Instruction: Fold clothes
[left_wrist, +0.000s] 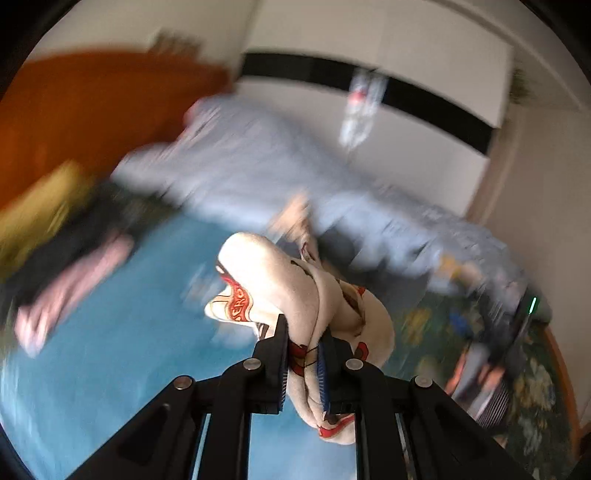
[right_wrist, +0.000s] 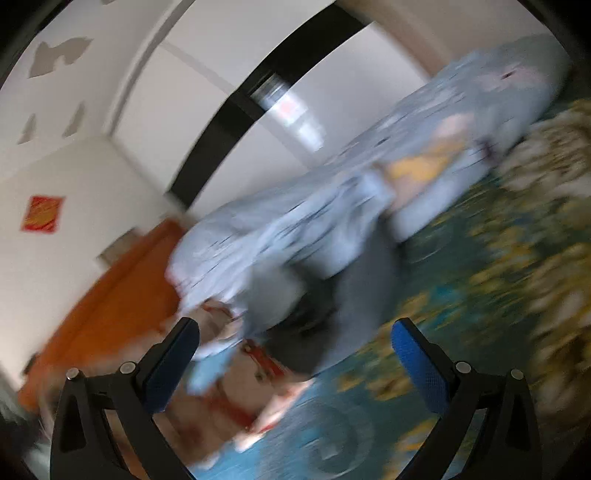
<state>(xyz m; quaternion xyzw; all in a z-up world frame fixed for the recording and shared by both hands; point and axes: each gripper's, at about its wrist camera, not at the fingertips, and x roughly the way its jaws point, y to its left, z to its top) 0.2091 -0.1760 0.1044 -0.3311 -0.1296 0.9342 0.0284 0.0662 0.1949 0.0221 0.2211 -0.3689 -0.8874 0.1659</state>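
Observation:
My left gripper is shut on a cream garment with red print, which bunches up between the blue pads and hangs over a blue sheet. The rest of that view is blurred by motion. In the right wrist view my right gripper stands open with its fingers wide apart and nothing between the pads. Below and beyond it the same cream and red garment shows as a blur on the bed.
A crumpled pale blue quilt lies along the bed's far side, with a dark grey piece beside it. A pink cloth and a yellow and black pile sit left. An orange headboard and white walls stand behind.

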